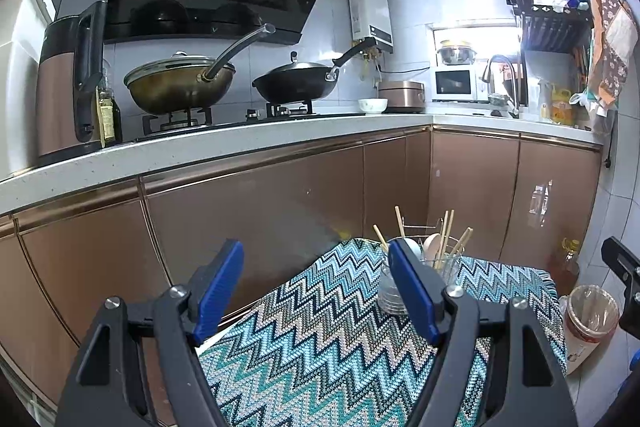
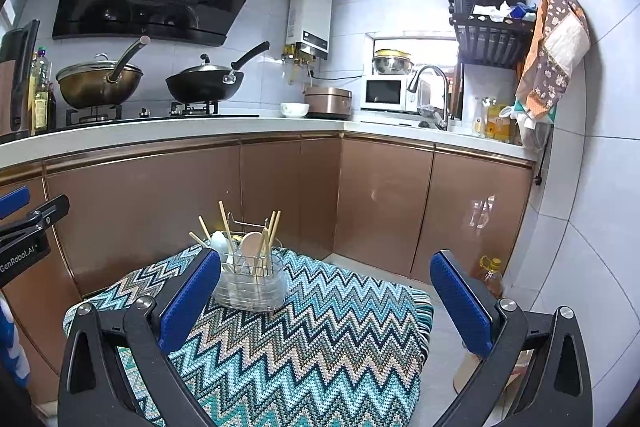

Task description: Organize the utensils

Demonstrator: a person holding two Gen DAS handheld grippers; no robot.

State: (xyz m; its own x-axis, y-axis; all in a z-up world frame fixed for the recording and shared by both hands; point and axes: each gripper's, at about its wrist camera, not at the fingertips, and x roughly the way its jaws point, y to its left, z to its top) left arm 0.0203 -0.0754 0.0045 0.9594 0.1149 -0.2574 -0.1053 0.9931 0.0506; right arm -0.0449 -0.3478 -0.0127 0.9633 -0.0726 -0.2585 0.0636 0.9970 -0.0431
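A clear utensil holder in a wire frame [image 2: 250, 283] stands at the far end of a small table under a zigzag cloth [image 2: 320, 327]. Wooden chopsticks [image 2: 274, 227], a white spoon [image 2: 218, 241] and a pale pink spoon [image 2: 251, 245] stand upright in it. My right gripper [image 2: 326, 269] hovers open above the near part of the cloth, nothing between its blue pads. My left gripper [image 1: 316, 259] is also open and empty; its right finger [image 1: 412, 287] hides part of the holder [image 1: 390, 291]. The chopsticks [image 1: 446, 231] stick out above it.
Brown cabinet doors [image 2: 200, 195] and a white counter [image 2: 180, 131] with two woks on a stove stand behind the table. An oil bottle [image 2: 493, 273] is on the floor at the right, and a lined waste bin [image 1: 588, 323] sits beside the table. The left gripper's body [image 2: 24, 227] shows at the right wrist view's left edge.
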